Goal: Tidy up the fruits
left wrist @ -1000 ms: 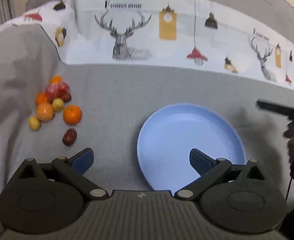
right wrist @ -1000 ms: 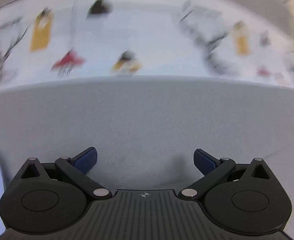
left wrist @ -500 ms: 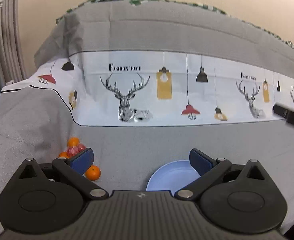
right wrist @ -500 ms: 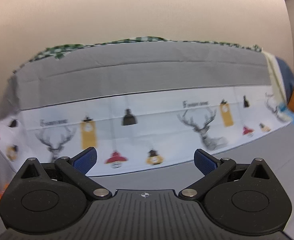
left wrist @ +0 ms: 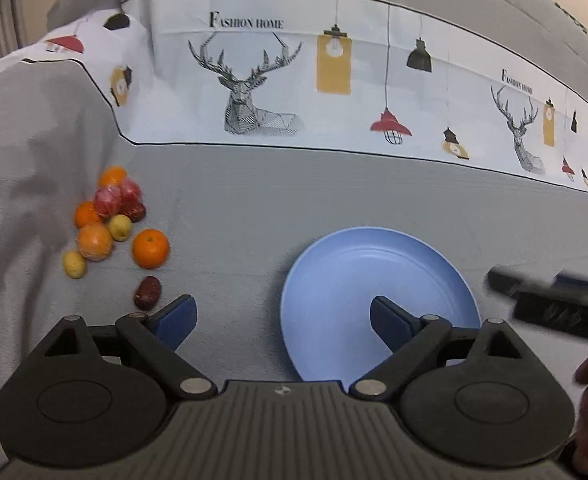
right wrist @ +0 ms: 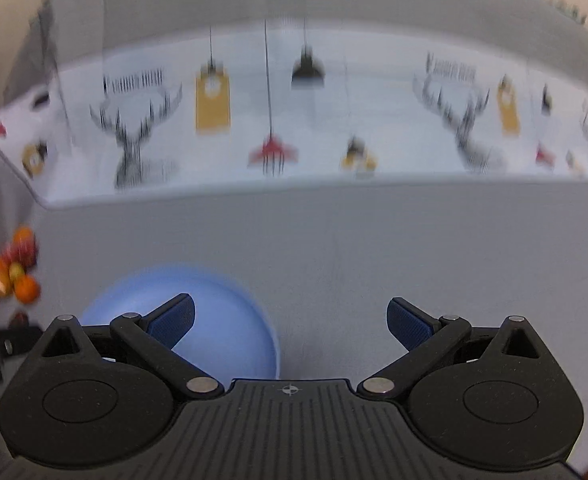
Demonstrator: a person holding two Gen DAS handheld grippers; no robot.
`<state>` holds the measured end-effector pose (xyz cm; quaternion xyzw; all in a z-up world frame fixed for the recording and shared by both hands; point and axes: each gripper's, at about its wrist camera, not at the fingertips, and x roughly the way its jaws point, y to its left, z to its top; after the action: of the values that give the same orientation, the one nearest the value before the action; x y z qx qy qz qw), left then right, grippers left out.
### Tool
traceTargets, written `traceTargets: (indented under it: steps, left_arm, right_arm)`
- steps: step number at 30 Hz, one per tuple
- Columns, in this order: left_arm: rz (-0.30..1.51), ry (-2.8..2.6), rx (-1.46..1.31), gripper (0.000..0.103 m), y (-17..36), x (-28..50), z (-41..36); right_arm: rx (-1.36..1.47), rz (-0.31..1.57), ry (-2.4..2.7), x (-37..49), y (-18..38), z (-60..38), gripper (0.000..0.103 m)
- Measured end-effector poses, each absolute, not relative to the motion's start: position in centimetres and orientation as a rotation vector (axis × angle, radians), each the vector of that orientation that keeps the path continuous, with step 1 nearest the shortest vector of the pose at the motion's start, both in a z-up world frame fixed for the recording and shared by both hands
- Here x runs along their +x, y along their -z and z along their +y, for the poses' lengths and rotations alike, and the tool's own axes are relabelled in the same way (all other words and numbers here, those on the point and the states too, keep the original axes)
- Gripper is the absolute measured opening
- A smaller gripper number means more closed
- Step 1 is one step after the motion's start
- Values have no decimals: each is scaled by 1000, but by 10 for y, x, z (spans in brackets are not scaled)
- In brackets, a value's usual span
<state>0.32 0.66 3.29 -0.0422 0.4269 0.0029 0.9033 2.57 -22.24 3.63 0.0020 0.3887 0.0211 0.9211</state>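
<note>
A pile of small fruits (left wrist: 110, 220) lies on the grey cloth at the left: oranges, red fruits, small yellow ones and a dark red date (left wrist: 148, 298). An empty blue plate (left wrist: 377, 300) sits to their right. My left gripper (left wrist: 282, 324) is open and empty, above the cloth between the fruits and the plate. My right gripper (right wrist: 290, 324) is open and empty, with the plate (right wrist: 198, 320) at its lower left and the fruits (right wrist: 12, 276) far left. The right gripper also shows at the right edge of the left wrist view (left wrist: 549, 304).
A white printed cloth with deer and lamps (left wrist: 333, 76) rises behind the grey surface. The grey cloth humps up at the left (left wrist: 34, 152), beside the fruits. The right wrist view is blurred by motion.
Both cameras have tilted back down from the backdrop to the cloth. The plate and fruits are in view again. The right gripper has swung left towards the plate. Both grippers stay open.
</note>
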Motion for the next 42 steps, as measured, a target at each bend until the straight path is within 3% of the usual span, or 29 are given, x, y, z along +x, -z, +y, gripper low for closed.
traceTargets:
  steps: [2,13,21,31,42]
  left_arm:
    - [894,4,-78,96,-30,5,-1]
    - [930,27,-48,96,-23,8,-17]
    - [974,70,-50,96,-15,8,-21]
    - [994,85,-43,96,-11,9,-25]
    - [997,97,-27,96,-9,11,-27]
  right_arm:
    - [10,885,-45,31,-20,-221,93]
    - [-60,1102,29,34,26,-232,87]
    - [-19,1007,-25,27,1,-234,86]
    - [-109,868,-97,15,-21,-225,93]
    - [-142,852,-120,18,-20,-216,97]
